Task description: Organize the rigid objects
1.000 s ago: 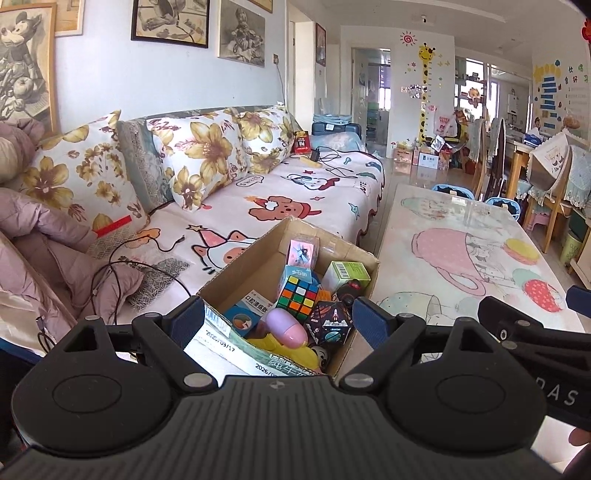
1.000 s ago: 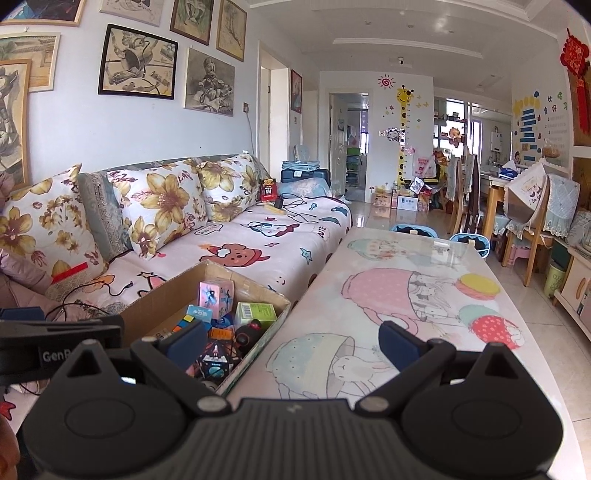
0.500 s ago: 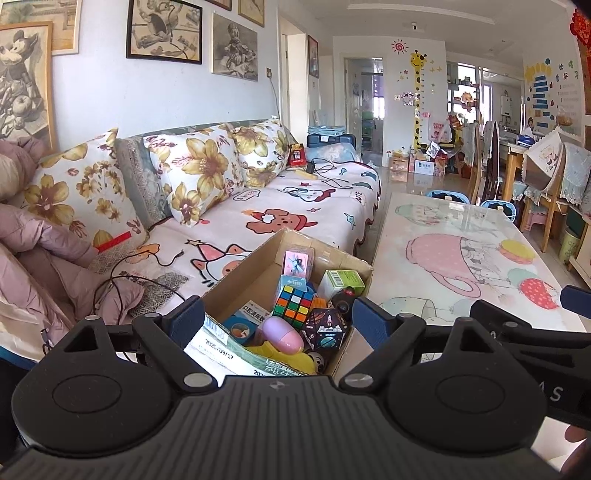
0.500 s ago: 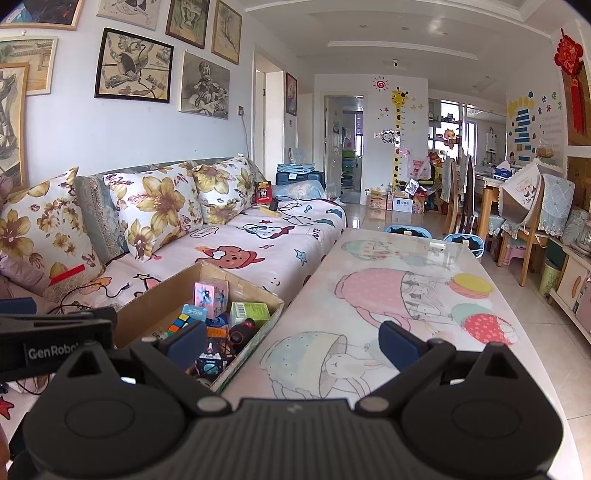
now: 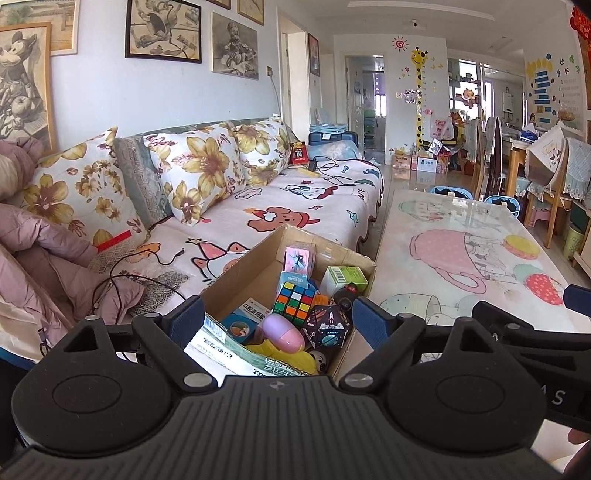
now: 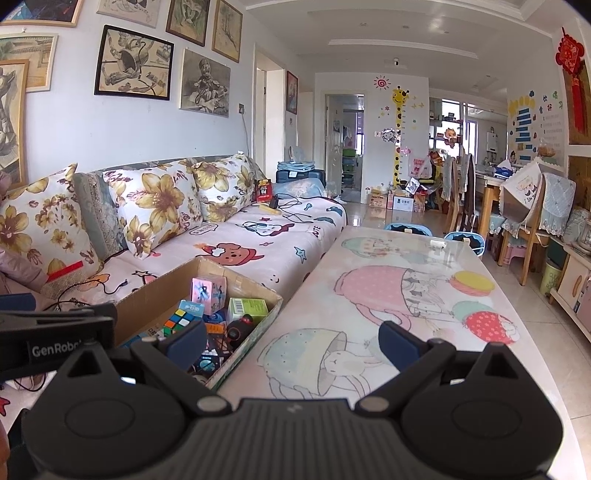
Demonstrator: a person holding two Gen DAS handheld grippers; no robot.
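Cardboard box [image 5: 255, 266] of toys, black "EARTH" cube [image 5: 327, 325], "GenRobot" left gripper [image 6: 55, 343], both jaws wide apart, empty

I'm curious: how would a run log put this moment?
left gripper: open, above toy box | right gripper: open, above table | nothing held

A family living room in a home: left of the tool runs a sofa [image 5: 280, 218] with flowered cushions [image 5: 199, 173] under framed cartoon drawings [image 5: 162, 31]; ahead, a giraffe height chart [image 5: 419, 96] marks the wall, with dining chairs [image 5: 487, 158] beyond the counter [image 5: 461, 254].
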